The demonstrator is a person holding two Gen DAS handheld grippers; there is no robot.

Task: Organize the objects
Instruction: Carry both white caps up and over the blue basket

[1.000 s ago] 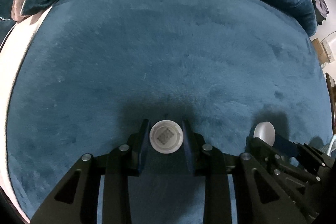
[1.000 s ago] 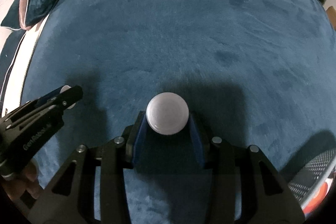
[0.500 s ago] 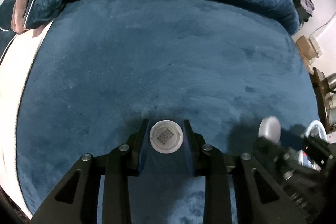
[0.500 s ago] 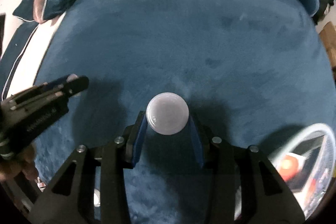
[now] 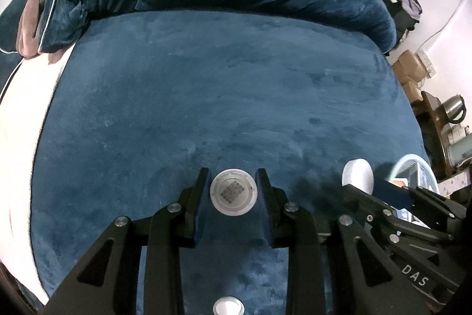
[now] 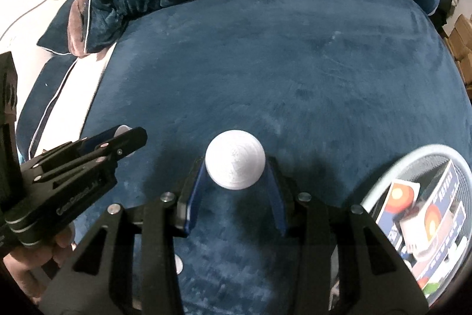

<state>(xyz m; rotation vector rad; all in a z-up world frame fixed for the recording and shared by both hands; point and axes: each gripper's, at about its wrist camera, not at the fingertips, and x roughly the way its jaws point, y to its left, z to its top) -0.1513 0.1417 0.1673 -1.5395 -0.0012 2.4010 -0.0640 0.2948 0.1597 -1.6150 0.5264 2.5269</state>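
Both grippers are matte black plastic linkages with triangular cut-outs and silver pivot screws. The left gripper [image 5: 233, 191] carries dark blue finger pads; the right gripper [image 6: 236, 167] has brighter blue pads [image 6: 193, 197]. White "DAS" lettering sits at four o'clock in the left wrist view.

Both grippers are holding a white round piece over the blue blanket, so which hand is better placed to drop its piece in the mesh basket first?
Right, probably. The mesh basket sits just beside the right gripper, whose jaws hold the plain white cap. From the left gripper, holding the code-marked cap, the basket lies beyond the right gripper.
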